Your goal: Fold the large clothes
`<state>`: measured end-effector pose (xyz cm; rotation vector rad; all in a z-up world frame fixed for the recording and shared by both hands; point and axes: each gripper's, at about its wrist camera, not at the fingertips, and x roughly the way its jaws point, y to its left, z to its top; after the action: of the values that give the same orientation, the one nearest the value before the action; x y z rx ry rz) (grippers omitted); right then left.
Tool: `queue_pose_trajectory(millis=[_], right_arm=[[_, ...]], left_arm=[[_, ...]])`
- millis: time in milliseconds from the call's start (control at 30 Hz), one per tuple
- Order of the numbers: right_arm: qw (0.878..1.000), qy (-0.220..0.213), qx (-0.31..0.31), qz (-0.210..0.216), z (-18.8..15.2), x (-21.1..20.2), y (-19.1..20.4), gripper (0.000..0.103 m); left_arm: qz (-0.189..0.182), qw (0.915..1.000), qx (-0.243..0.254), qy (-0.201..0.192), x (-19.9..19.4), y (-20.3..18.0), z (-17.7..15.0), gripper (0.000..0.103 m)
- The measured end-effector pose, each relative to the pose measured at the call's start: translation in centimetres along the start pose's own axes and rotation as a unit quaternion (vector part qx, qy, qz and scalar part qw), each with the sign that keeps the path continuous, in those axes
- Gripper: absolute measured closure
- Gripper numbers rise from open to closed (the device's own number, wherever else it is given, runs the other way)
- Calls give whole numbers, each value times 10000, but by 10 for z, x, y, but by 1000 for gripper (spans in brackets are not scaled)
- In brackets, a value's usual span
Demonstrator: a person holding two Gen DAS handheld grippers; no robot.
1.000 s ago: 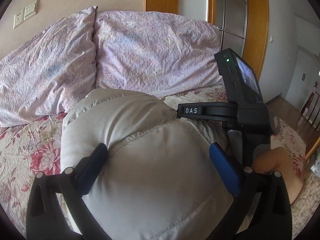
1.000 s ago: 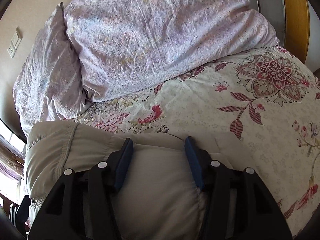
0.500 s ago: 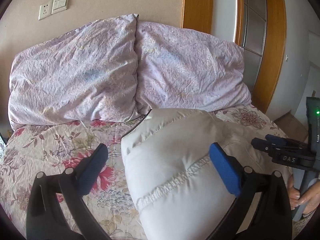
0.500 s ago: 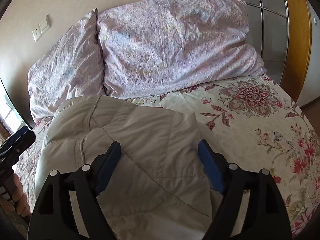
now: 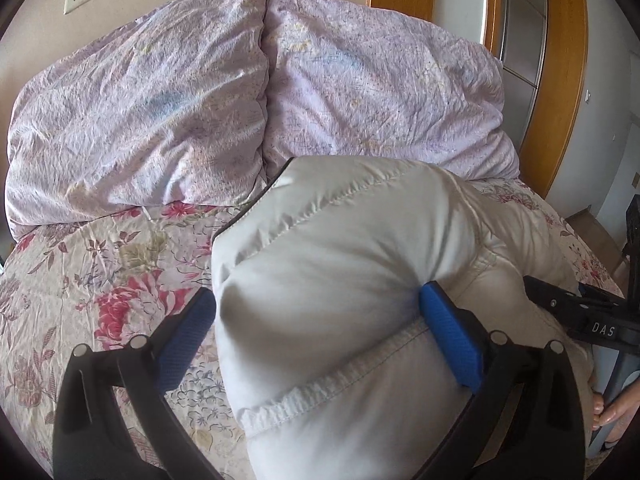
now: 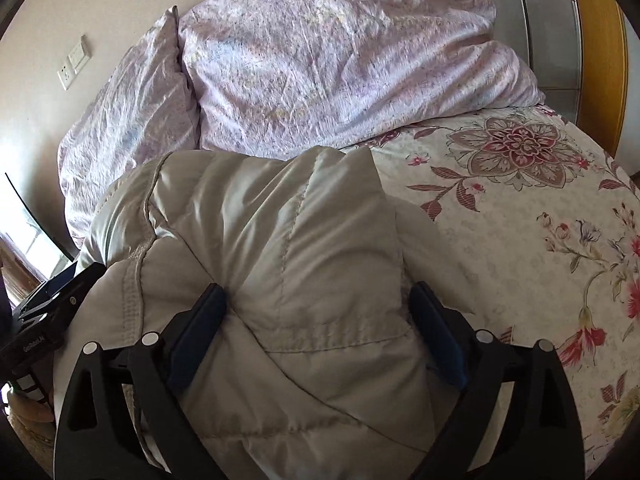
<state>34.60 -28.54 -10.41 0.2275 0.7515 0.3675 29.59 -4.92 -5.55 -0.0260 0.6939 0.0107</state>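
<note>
Two grippers sit over the jacket [image 5: 344, 300], which lies bunched on the bed [image 5: 120, 280] just below the pillows [image 5: 160, 112]. The right gripper [image 6: 316, 320] has just been opening; its jaws now stand wide with a puffy fold between them, apparently let go. The left gripper [image 5: 320, 320] is spread wide too, its right pad denting the padding, no clear pinch. Compared with a second ago, both views show more of the bed, so this fold looks laid down and released.
</note>
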Motion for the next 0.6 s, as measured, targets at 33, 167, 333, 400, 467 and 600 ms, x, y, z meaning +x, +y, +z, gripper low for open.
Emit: queue_pose_trajectory(millis=[33,167,333,400,467,600], right_arm=[[10000,-18,-48,-44,-1,0,2,9],[9998,-88,-134,-144,-3,2,4,9],[9997,-131,-127,-177,-3,4,3,9],[9996,-137,-134,-207,-3,6,3,9],[9995,-160,-137,-238,-4,6,3,9],[9968,-324,-333,-648,5,-10,14,17]], left_arm=[[53,10000,58,-1,1,-2,0,2],[162,9997,180,22,8,-7,-2,2],[365,9987,341,-41,13,-14,-5,2],[442,9982,389,-83,15,-16,-7,2],[471,9980,423,-57,19,-17,-6,2],[549,9972,501,-64,19,-18,-8,2]])
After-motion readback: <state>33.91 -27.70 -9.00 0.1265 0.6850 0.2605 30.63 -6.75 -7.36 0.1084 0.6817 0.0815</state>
